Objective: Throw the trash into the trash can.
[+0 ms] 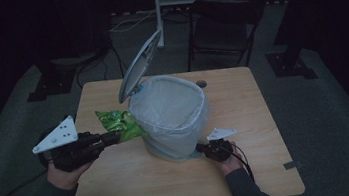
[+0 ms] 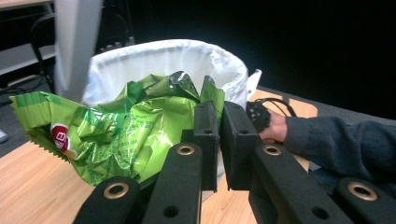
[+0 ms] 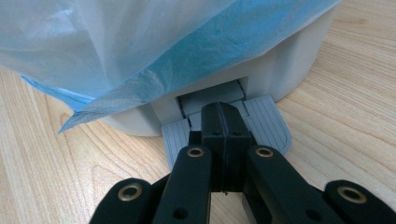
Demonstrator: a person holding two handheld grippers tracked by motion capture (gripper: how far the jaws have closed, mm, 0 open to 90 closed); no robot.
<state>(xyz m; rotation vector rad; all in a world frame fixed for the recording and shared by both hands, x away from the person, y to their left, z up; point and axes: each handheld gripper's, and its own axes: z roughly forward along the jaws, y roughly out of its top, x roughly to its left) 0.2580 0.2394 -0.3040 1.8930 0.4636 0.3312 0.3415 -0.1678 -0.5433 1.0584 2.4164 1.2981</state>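
Observation:
A pedal bin (image 1: 173,123) lined with a pale blue-white bag stands mid-table, its grey lid (image 1: 139,64) tipped up and open. My left gripper (image 1: 116,137) is shut on a crumpled green snack wrapper (image 1: 118,124), held just left of the bin's rim. In the left gripper view the wrapper (image 2: 121,126) bulges left of the gripper (image 2: 221,116), with the bin's liner (image 2: 187,56) behind it. My right gripper (image 1: 203,148) is shut, and its tips (image 3: 225,116) rest on the grey foot pedal (image 3: 268,122) at the bin's base (image 3: 289,65). The liner (image 3: 140,42) overhangs the pedal.
A small dark disc (image 1: 201,83) lies on the wooden table (image 1: 252,169) behind the bin. A dark folding chair (image 1: 223,21) and a white stand (image 1: 157,9) are beyond the far edge. Cables trail on the floor at back left.

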